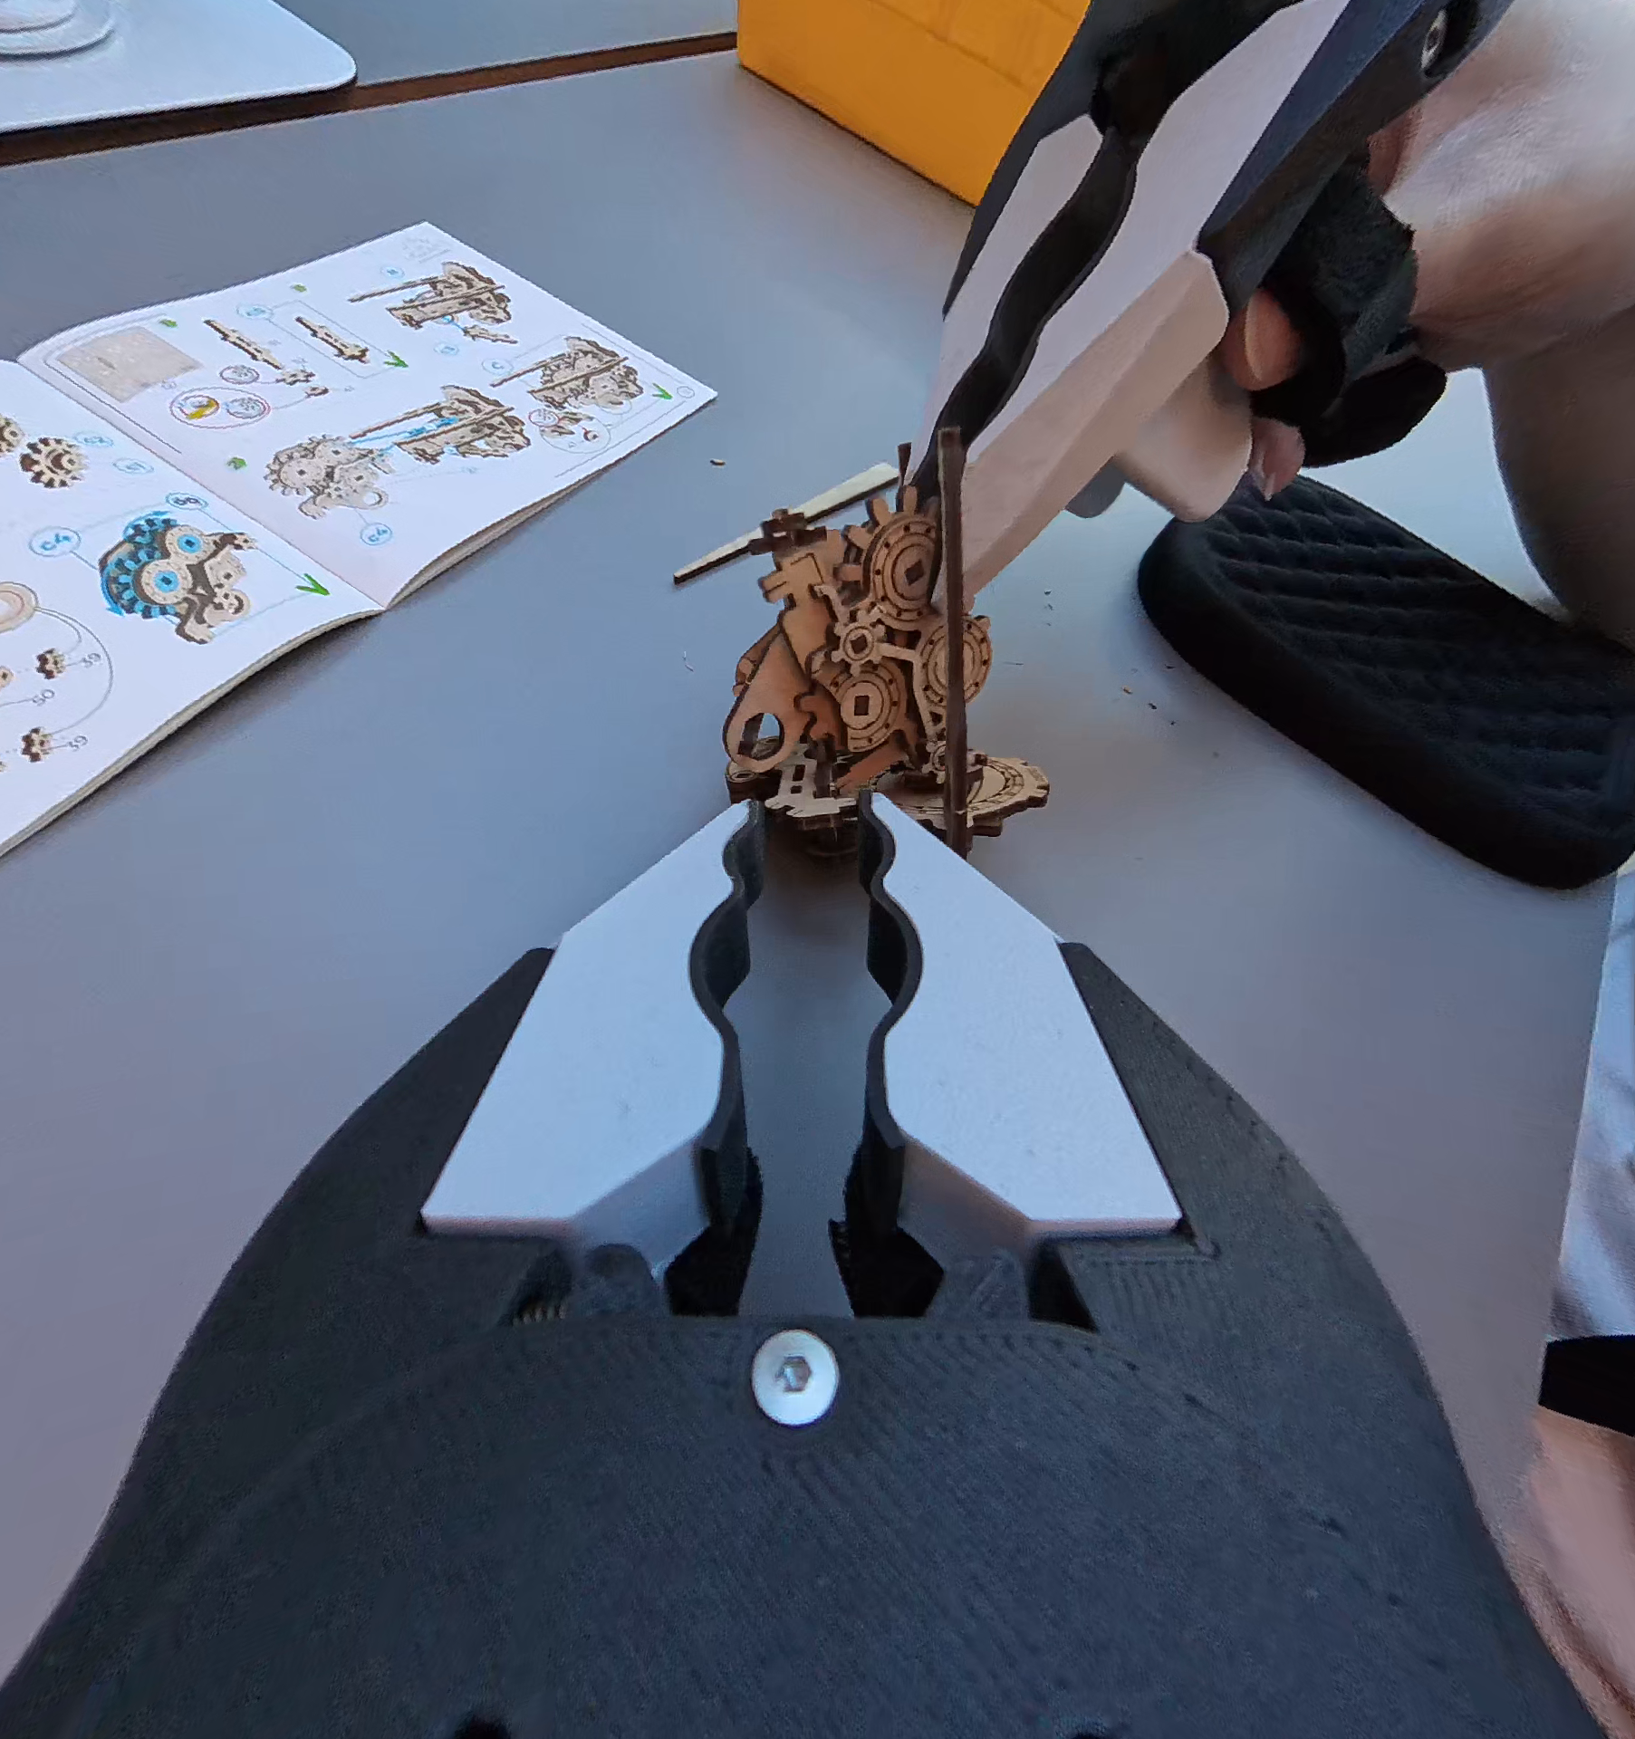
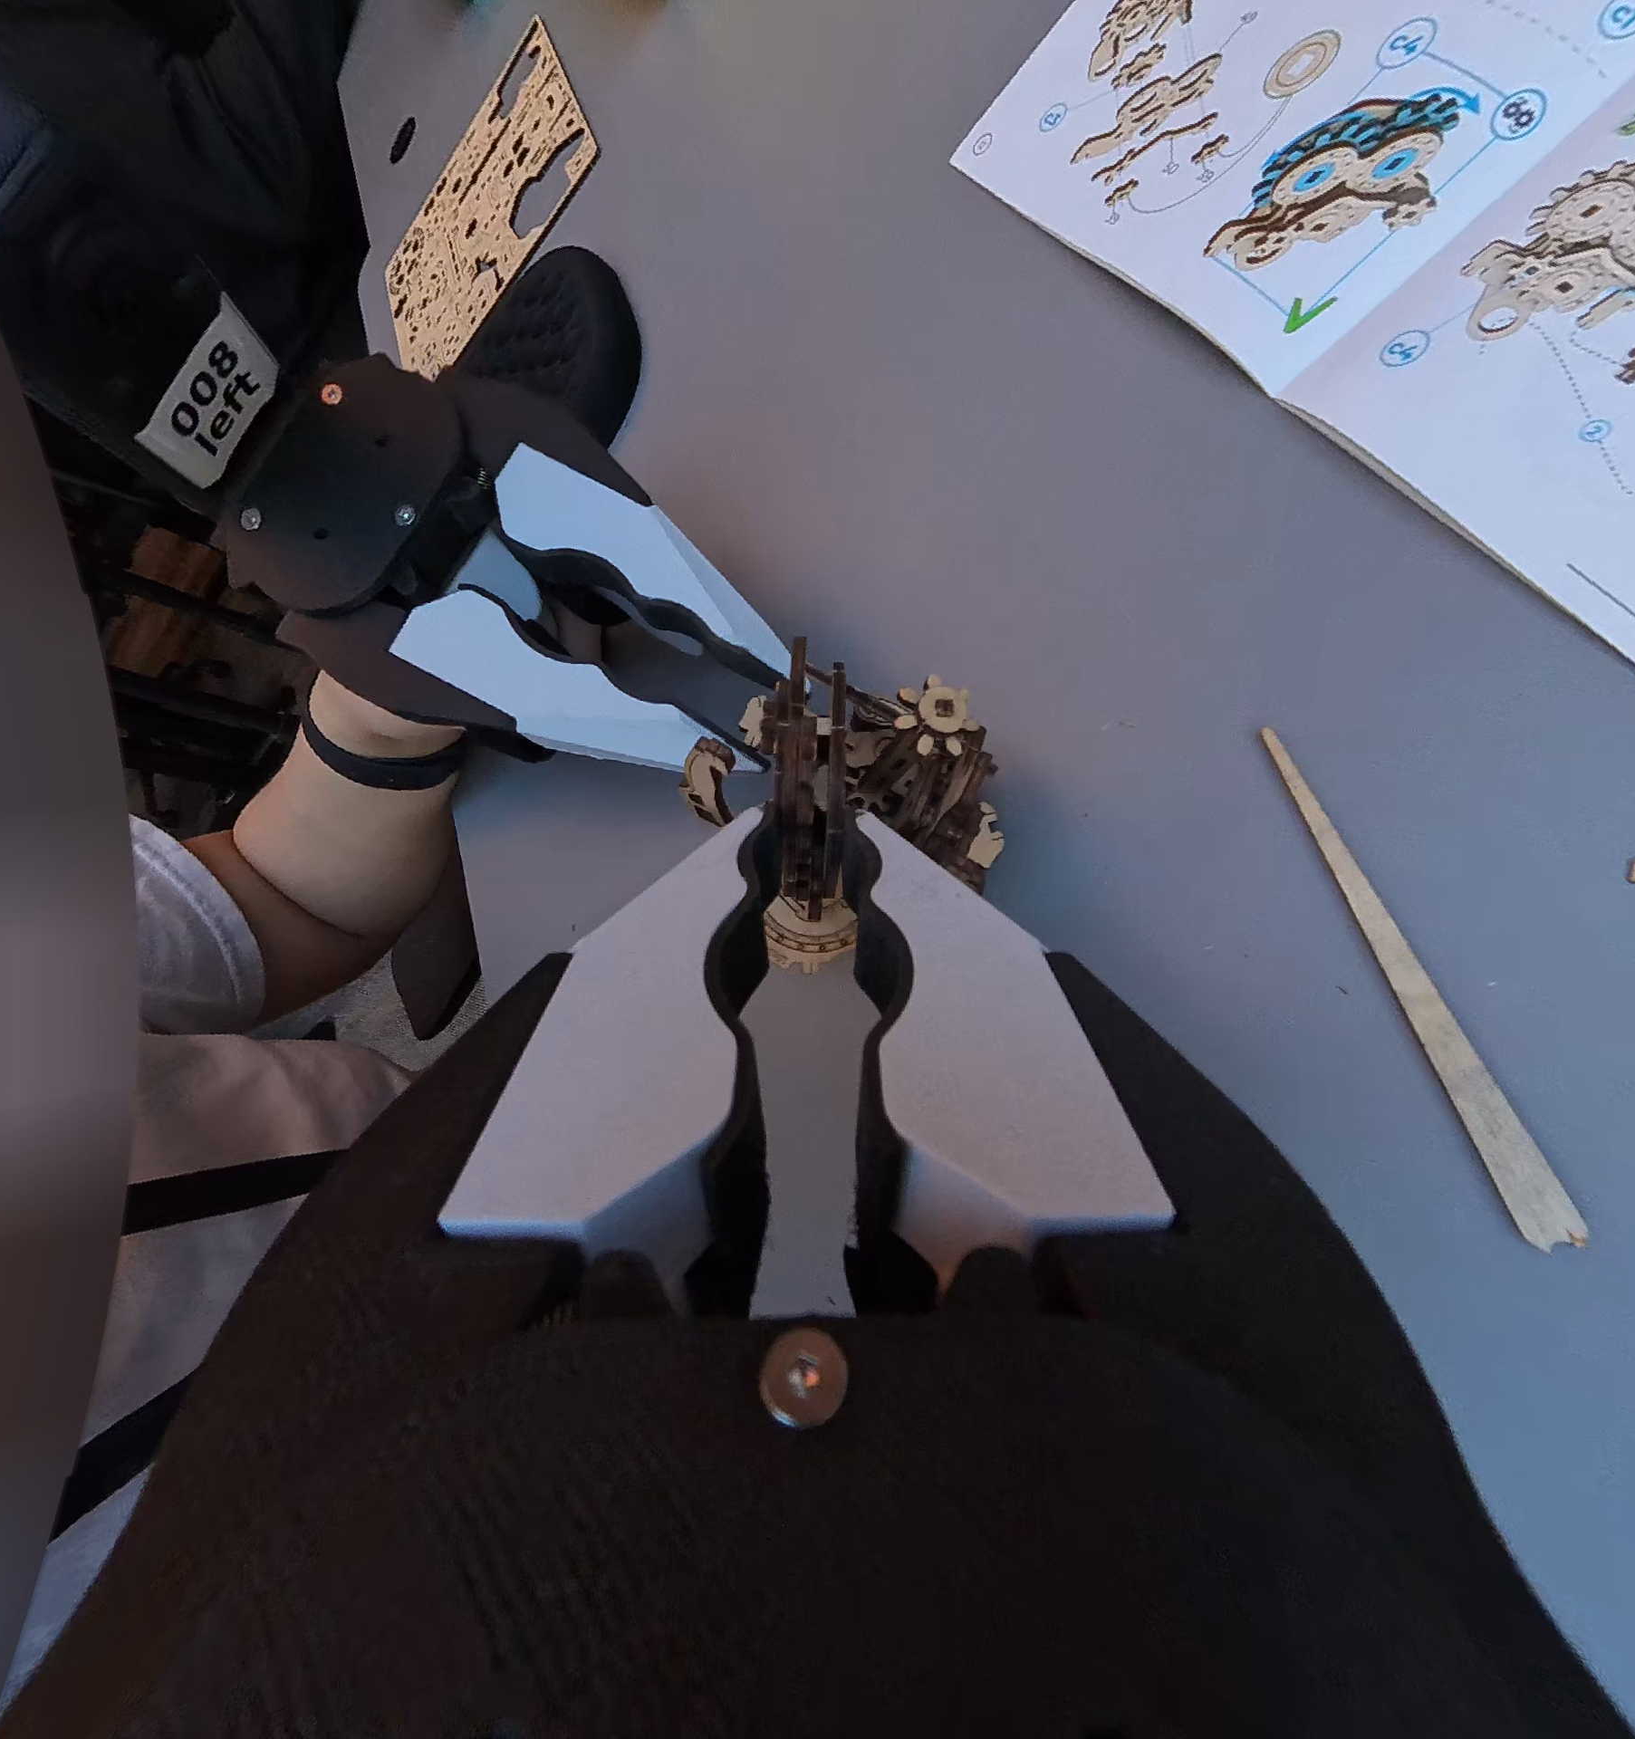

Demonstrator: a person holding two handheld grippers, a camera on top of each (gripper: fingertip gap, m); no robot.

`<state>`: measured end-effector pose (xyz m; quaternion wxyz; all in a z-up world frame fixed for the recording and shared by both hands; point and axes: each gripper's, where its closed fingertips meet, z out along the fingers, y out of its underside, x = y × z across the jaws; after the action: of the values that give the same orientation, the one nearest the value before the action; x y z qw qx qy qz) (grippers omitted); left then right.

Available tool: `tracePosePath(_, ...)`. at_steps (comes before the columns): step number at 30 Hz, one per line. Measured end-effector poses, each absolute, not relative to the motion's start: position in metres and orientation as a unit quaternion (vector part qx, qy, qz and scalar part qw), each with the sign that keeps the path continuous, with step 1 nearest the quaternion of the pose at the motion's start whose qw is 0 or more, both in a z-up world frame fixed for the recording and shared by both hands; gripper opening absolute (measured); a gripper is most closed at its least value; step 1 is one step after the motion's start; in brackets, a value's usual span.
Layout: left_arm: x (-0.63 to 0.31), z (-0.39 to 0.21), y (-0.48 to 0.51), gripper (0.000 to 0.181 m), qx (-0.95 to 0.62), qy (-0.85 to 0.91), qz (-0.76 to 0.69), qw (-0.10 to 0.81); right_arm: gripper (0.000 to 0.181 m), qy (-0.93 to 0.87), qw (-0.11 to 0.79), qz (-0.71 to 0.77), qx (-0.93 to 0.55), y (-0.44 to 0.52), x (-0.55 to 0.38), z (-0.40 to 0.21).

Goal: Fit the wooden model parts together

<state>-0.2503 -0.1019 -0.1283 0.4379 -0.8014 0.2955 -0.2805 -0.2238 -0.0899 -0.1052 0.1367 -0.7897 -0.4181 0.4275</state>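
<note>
Right gripper [image 2: 809, 828] apparently clamps wooden model [image 2: 898, 772], base hidden.

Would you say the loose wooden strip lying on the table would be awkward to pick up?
Probably: the wooden strip lies flat on the table, leaving fingertips little edge. It looks thin and tapered, so likely light and easily snapped; its wide end already looks splintered.

light: soft, cool, even daylight, no hard glare | shadows: faint on grey table [image 1: 512, 753] | distortion: strong fisheye bending at frame edges | blur: right wrist view left edge smeared dark; booklet [image 2: 1359, 235] upper right slightly soft | exposure: near housings underexposed
</note>
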Motion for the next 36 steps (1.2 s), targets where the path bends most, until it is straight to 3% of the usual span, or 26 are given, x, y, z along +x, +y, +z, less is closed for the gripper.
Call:
tracePosePath(11,-0.251,-0.130,-0.105,0.017,-0.810,0.298,-0.192,0.467,0.009,-0.382,0.138,0.468,-0.785,-0.093,-0.225,-0.105)
tracePosePath(23,-0.245,-0.131,-0.108,0.017,-0.811,0.284,-0.217,0.464,0.009,-0.412,0.210,0.431,-0.775,-0.095,-0.226,-0.100)
tracePosePath(36,-0.244,-0.132,-0.110,0.018,-0.813,0.269,-0.247,0.454,0.011,-0.412,0.192,0.449,-0.770,-0.103,-0.223,-0.108)
